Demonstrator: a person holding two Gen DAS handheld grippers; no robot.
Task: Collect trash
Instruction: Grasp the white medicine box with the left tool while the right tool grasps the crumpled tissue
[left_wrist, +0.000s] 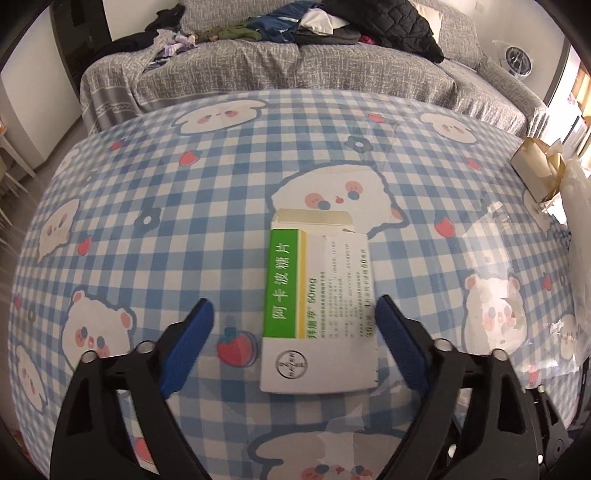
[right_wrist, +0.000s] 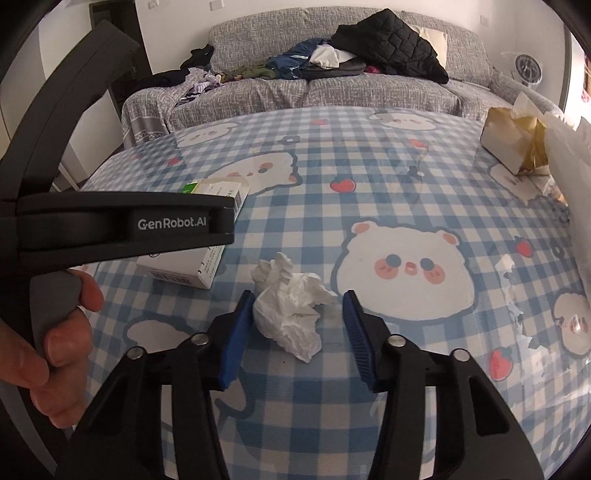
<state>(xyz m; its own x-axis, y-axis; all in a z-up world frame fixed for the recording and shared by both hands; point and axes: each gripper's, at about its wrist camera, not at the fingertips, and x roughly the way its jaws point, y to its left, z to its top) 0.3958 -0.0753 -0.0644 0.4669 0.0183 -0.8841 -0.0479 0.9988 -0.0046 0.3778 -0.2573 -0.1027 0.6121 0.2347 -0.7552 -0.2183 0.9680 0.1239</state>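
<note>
A white and green medicine box (left_wrist: 319, 306) with an open flap lies flat on the checked tablecloth (left_wrist: 184, 229). My left gripper (left_wrist: 293, 308) is open, its blue pads either side of the box's near end, the right pad close to the box edge. A crumpled white tissue (right_wrist: 291, 314) lies on the cloth in the right wrist view. My right gripper (right_wrist: 298, 301) is open with the tissue between its fingers, the left pad close to it. The same box (right_wrist: 192, 264) shows at the left, partly hidden by the left gripper's body.
A torn tissue box (right_wrist: 511, 142) and a translucent plastic bag (right_wrist: 570, 155) stand at the table's right edge. A grey sofa (right_wrist: 332, 88) piled with clothes runs behind the table. A small fan (right_wrist: 530, 70) sits at the far right.
</note>
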